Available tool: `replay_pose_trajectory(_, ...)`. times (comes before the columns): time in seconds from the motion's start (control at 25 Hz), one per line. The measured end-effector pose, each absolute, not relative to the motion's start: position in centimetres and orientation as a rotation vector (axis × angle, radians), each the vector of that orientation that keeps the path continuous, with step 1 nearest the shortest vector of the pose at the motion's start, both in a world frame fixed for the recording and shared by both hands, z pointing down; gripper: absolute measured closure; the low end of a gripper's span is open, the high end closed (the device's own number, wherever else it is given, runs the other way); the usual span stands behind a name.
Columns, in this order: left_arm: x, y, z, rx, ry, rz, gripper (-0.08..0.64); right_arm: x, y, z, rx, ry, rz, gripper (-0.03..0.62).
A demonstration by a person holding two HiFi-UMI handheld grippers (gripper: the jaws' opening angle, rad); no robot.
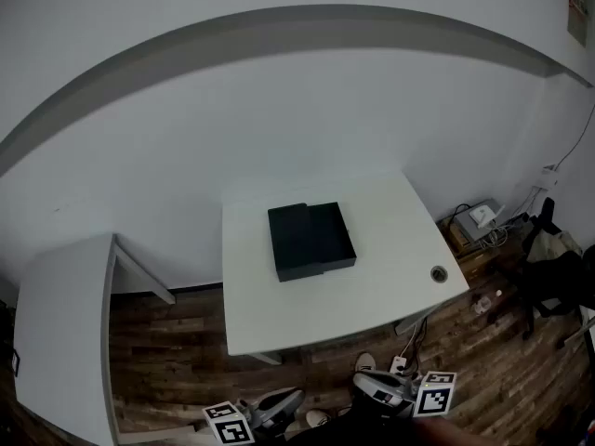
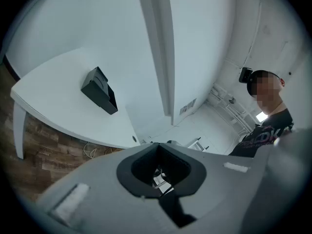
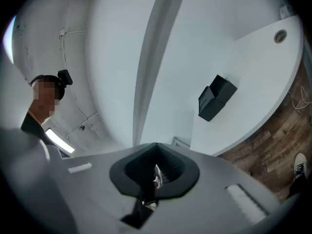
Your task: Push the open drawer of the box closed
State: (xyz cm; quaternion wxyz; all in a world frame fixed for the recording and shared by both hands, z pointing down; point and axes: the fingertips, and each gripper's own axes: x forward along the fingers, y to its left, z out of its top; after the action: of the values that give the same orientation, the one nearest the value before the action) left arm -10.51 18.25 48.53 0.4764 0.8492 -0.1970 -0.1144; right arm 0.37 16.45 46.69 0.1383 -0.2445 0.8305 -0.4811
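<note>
Left tongs (image 2: 158, 172) and right tongs (image 3: 155, 175) closed, empty; an off-centre push could slide the box (image 1: 290, 242), not its drawer (image 1: 333, 233).

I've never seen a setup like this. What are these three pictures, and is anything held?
No robot here: a person holds a two-jaw gripper in each hand. The head view looks down from the person's head; the left gripper and right gripper show at its bottom edge. The other two pictures come from cameras riding on those grippers. On the white table sits a black box with its drawer open. Both grippers are shut and empty, well short of the box.
</note>
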Motion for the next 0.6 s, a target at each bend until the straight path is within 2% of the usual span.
replay_pose_trajectory(0.6, -11.09, 18.03, 48.61, 2.071, -0.5, -0.285, 0.557, -0.12, 16.11, 46.81, -0.696, 2.409, -1.4, 0.59)
